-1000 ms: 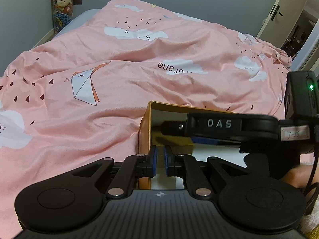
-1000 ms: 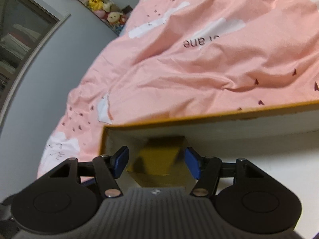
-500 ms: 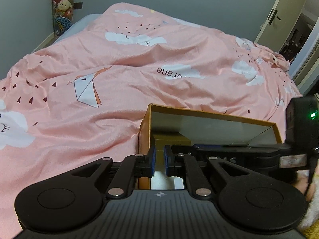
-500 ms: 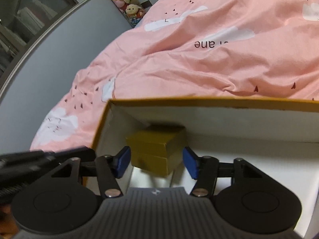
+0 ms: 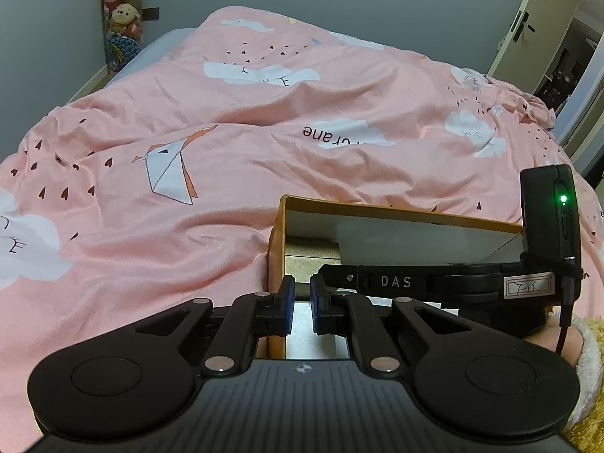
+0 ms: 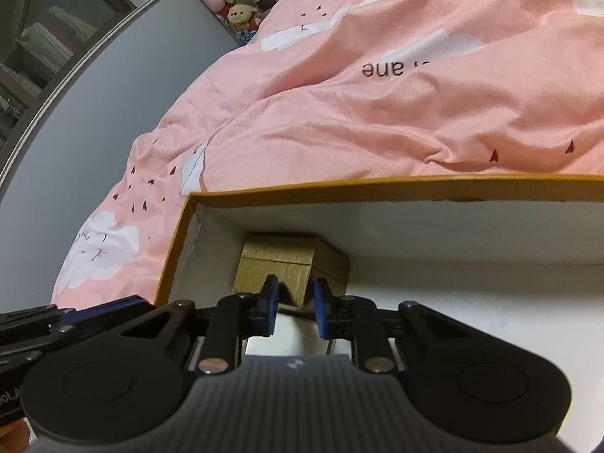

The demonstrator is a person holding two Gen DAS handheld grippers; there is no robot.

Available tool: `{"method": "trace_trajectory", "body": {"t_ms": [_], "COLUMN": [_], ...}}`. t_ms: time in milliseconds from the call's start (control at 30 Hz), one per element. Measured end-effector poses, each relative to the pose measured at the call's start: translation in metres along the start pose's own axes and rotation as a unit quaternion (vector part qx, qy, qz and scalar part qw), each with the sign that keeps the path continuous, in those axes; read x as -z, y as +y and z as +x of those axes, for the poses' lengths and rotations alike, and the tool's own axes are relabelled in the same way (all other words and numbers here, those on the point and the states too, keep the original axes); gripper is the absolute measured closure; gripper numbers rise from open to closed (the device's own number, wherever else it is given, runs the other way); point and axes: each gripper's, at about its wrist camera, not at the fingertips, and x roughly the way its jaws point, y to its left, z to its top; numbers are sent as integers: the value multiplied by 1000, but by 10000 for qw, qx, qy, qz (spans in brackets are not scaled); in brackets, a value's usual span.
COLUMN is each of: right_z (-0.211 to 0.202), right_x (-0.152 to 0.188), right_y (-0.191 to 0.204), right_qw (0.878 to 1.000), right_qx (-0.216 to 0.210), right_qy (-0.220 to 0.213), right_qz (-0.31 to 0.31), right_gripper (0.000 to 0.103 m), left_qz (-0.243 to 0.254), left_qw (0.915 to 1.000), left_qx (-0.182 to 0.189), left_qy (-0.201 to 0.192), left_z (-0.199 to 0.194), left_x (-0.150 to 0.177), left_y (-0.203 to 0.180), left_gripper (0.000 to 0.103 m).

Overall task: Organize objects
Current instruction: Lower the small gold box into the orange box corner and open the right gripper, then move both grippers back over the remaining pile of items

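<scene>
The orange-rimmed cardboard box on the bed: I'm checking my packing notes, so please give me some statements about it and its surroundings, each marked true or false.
1. A small gold cardboard box sits in the far left corner of the orange-rimmed white-lined cardboard box. True.
2. The orange-rimmed box has its lid on. False: its top is open.
3. The orange-rimmed box rests on a pink patterned duvet. True.
4. The right gripper hangs over the duvet, outside the box. False: its fingers reach inside, just in front of the gold box.
5. Plush toys lie inside the box. False: they are by the wall beyond the bed.
</scene>
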Motion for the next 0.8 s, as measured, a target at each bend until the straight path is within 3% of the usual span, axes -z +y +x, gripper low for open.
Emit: {"method": "trace_trajectory", "body": {"t_ms": [167,367,433,600,800], "right_z": [-12,-62,-83,-130,-178], "right_x": [2,18,29,67,121], "right_y": [7,33,40,47,44], "right_qw": [9997,9947,9913,9849,9800], "right_qx": [121,277,341,456,515], "right_qy": [-77,-516,-656,-875,-1120], "right_qz": [-176,-851,-1090,-1426,-1560], "right_gripper": [81,76,67,60,54], "left_qz": [119,329,437,649,674], "left_qw": [9999,9991,9984,9968,9970], "left_qx": [-82,9,58,94,374], "left_qy": [-71,-274,-344,-455,-75], "left_z": [-8,-33,-45,-70,-87], "left_x": [3,16,24,50,85], "left_y": [-7,-25,-32,-46,-50], "left_gripper": [91,91,91,85,81]}}
